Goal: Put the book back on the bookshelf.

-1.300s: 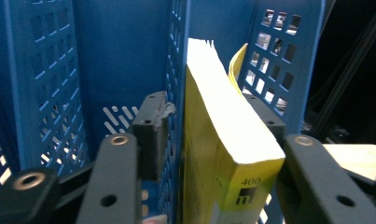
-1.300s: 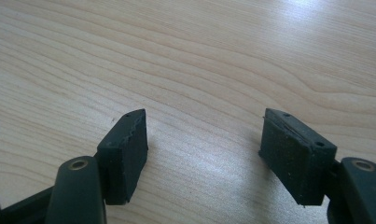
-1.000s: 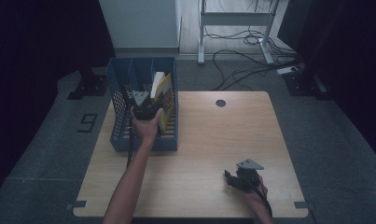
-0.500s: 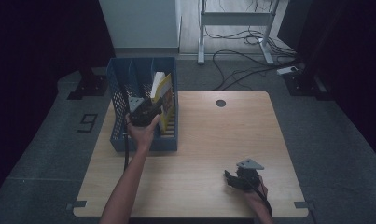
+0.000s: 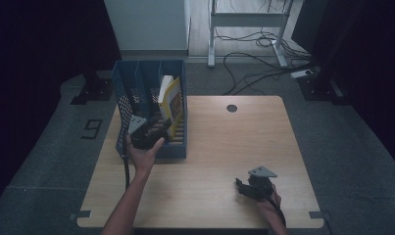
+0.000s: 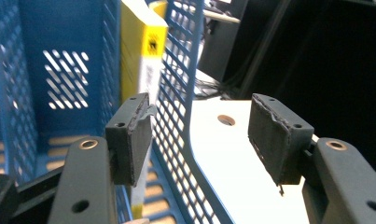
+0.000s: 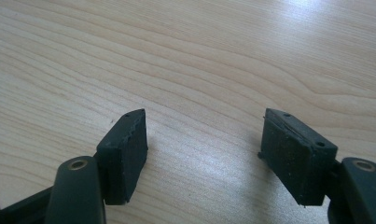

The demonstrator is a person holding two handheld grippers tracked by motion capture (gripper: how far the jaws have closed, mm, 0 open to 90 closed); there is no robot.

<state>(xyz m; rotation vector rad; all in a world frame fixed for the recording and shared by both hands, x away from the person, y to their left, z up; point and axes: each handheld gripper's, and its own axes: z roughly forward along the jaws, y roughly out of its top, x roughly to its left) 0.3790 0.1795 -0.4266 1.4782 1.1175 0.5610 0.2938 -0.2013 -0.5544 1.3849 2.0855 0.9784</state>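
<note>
From the high view I see my left gripper (image 5: 153, 133) at the near end of the blue file rack (image 5: 124, 105), by the yellow book (image 5: 172, 104) in its right-hand slot. Its own view adds that the jaws, having just been opening, straddle the mesh wall (image 6: 178, 93), gripping nothing. My right gripper (image 7: 204, 154) hangs open and empty over the table (image 7: 213, 60)

The high view is dim and soft, its left and right edges black. The gripper views are brighter; glare whitens the table (image 6: 232, 168).
</note>
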